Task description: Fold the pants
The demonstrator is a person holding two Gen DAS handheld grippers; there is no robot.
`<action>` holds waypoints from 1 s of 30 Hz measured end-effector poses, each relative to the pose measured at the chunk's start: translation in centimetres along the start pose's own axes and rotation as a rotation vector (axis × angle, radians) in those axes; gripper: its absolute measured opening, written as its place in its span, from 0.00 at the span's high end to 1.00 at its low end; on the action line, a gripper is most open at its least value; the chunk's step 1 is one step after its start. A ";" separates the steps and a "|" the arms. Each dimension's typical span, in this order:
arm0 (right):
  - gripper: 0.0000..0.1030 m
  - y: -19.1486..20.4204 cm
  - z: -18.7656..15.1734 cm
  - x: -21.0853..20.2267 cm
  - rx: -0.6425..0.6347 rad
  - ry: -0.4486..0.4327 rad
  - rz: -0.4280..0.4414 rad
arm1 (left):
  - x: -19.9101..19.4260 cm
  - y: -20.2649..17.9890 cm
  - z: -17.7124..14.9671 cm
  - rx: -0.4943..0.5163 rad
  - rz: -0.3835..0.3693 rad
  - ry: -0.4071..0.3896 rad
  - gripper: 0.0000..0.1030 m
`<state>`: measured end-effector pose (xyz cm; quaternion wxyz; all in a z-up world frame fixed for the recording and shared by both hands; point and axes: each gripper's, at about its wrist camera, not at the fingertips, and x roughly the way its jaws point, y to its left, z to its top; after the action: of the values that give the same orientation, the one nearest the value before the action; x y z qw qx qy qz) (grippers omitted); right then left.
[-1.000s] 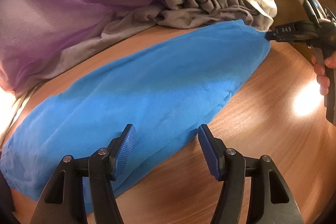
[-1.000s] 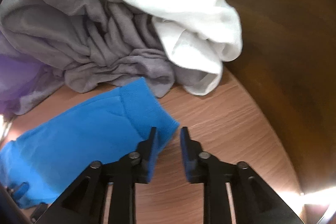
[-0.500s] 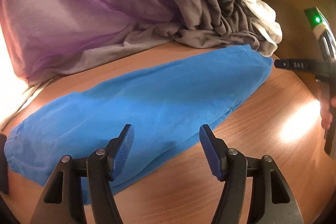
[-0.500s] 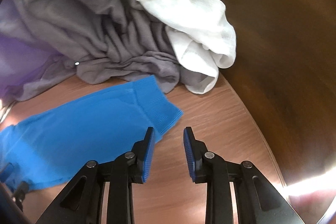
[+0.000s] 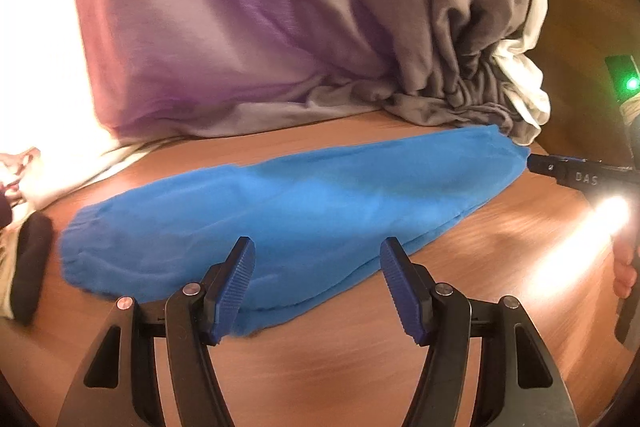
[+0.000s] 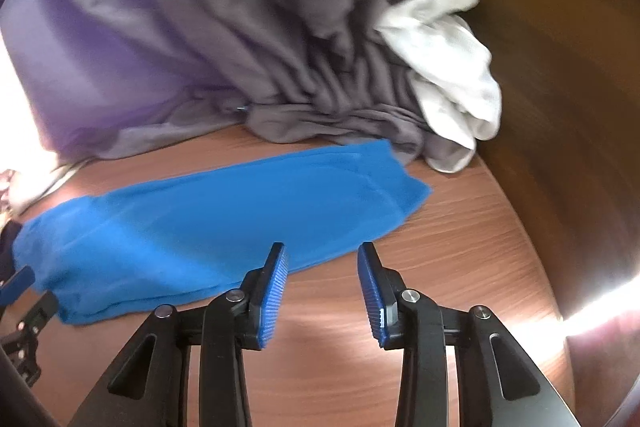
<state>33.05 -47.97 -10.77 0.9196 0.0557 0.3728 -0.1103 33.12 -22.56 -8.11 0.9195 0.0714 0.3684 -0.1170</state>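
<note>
Blue pants [image 5: 288, 211] lie flat on the wooden table as one long narrow strip, cuffs at the left and waistband at the right. They also show in the right wrist view [image 6: 216, 223]. My left gripper [image 5: 318, 287] is open and empty, just above the pants' near edge. My right gripper [image 6: 322, 287] is open and empty, over bare wood just in front of the pants' near edge. Its tip shows in the left wrist view [image 5: 560, 171] beside the waistband end, apart from the cloth.
A heap of purple and grey cloth [image 5: 248, 27] lies behind the pants, with white cloth [image 6: 452, 75] at its right end. A dark item [image 5: 30, 263] lies at the table's left edge. Glare hits the wood at right [image 5: 592, 235]. A dark wooden wall [image 6: 560, 107] rises at right.
My right gripper let go of the waistband, opened wider and drew back. My left gripper stayed open and drew back too, so the whole strip shows.
</note>
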 end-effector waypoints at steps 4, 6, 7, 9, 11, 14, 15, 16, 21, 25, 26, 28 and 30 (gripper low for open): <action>0.64 2.8 -1.0 -0.8 -0.038 0.000 0.051 | -0.9 2.3 -1.7 -0.013 0.057 0.014 0.38; 0.64 4.0 -1.4 -0.9 -0.056 0.004 0.069 | -1.0 3.0 -2.4 -0.020 0.069 0.027 0.38; 0.64 4.5 -1.7 -0.9 -0.067 0.008 0.079 | -1.1 3.5 -2.8 -0.023 0.079 0.032 0.38; 0.64 5.8 -2.1 -0.8 -0.088 0.016 0.100 | -1.1 4.0 -3.5 -0.018 0.104 0.036 0.38; 0.64 7.0 -2.5 -0.5 -0.109 0.030 0.119 | -1.0 4.5 -4.2 -0.001 0.134 0.037 0.38; 0.64 8.2 -3.1 -0.2 -0.133 0.049 0.147 | -0.1 5.1 -5.0 0.022 0.159 0.061 0.39; 0.64 8.6 -3.3 0.1 -0.143 0.054 0.154 | 0.3 5.3 -5.2 0.019 0.160 0.070 0.40; 0.64 9.0 -3.4 0.3 -0.157 0.059 0.162 | 0.6 5.5 -5.3 0.014 0.160 0.078 0.41; 0.64 10.5 -3.9 1.5 -0.193 0.088 0.177 | 2.6 5.9 -5.5 -0.010 0.166 0.109 0.48; 0.64 11.0 -3.8 2.4 -0.209 0.096 0.188 | 4.1 5.3 -5.4 0.017 0.182 0.118 0.49; 0.64 11.1 -3.7 2.6 -0.210 0.095 0.188 | 4.4 5.1 -5.3 0.030 0.190 0.117 0.51; 0.64 10.9 -3.5 2.9 -0.202 0.094 0.187 | 5.0 4.8 -5.2 0.053 0.204 0.123 0.53; 0.64 10.7 -3.3 3.2 -0.192 0.093 0.184 | 5.5 4.6 -5.1 0.062 0.206 0.131 0.53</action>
<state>35.65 -37.54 -15.11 0.9087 0.0066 0.4171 0.0133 34.86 -17.91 -15.39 0.8980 0.1448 0.4146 -0.0281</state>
